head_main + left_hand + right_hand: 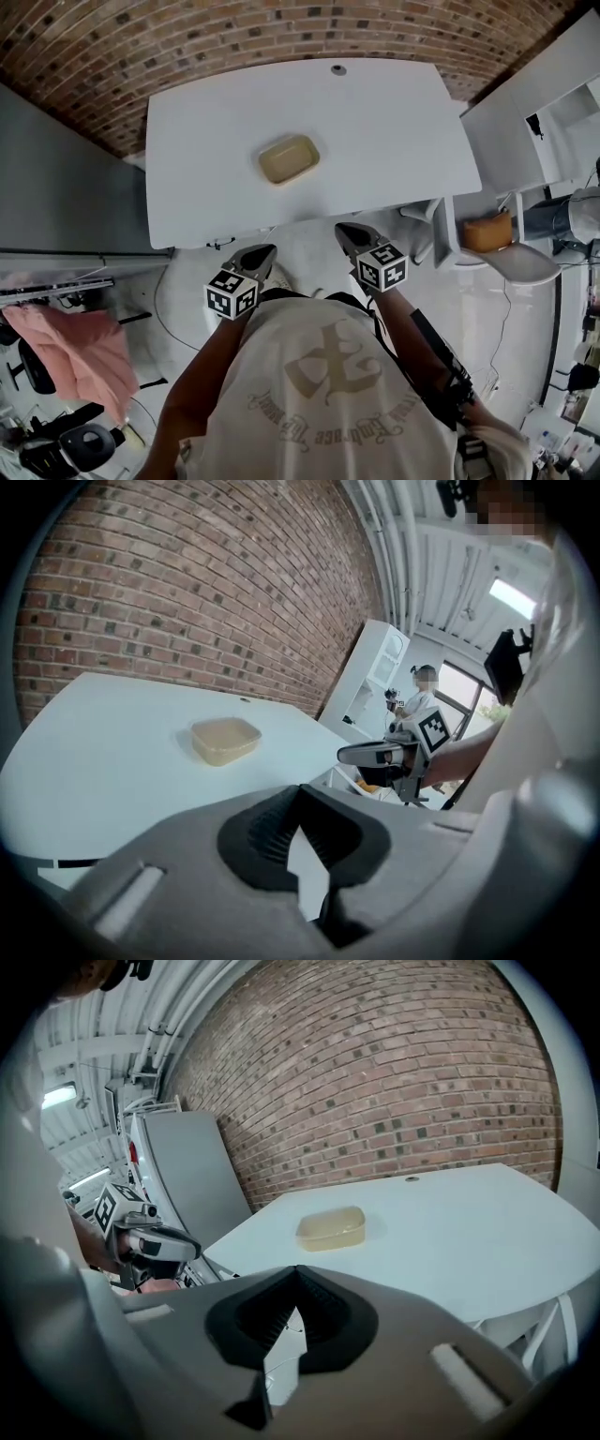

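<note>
A shallow tan plastic container (289, 159) sits alone near the middle of a white table (394, 131). It also shows in the left gripper view as the container (225, 740) and in the right gripper view as the container (331, 1228). My left gripper (265, 252) hovers just off the table's near edge, its jaws shut with nothing between them. My right gripper (343, 229) is beside it, over the same edge, also shut and holding nothing. Each one points toward the table. The right gripper (349, 754) appears in the left gripper view, and the left gripper (190, 1246) in the right one.
A brick wall (234, 37) runs behind the table. A white shelf unit (525, 122) with an orange object (487, 232) stands to the right. A grey panel (56, 178) and pink cloth (89, 352) are at left. A person (422, 700) stands far off.
</note>
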Demonstrator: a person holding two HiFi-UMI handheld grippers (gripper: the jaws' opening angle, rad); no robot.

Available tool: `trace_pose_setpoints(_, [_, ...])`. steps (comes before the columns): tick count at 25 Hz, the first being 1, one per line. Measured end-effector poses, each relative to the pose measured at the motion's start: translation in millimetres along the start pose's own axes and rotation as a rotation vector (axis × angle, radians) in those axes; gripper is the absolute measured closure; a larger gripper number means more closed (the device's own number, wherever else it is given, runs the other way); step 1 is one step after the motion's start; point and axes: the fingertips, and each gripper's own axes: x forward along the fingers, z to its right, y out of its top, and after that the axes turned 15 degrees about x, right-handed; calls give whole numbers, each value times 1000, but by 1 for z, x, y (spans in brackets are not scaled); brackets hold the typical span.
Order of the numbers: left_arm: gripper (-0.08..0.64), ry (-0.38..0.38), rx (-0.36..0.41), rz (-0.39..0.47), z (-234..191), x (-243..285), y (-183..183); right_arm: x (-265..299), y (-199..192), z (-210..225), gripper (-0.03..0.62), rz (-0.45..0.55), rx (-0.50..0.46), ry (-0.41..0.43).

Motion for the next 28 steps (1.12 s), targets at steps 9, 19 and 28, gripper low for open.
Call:
trace_pose_setpoints(9, [557, -55, 7, 11, -27, 2, 6, 15, 23, 0, 584, 35, 20, -55])
trace_pose_setpoints(19, [557, -31, -26, 3, -49, -6, 2, 34, 41, 0, 584, 46, 25, -55])
trace_pose_setpoints(28, [557, 27, -62, -17, -75, 14, 9, 59, 61, 25, 584, 14, 17, -21])
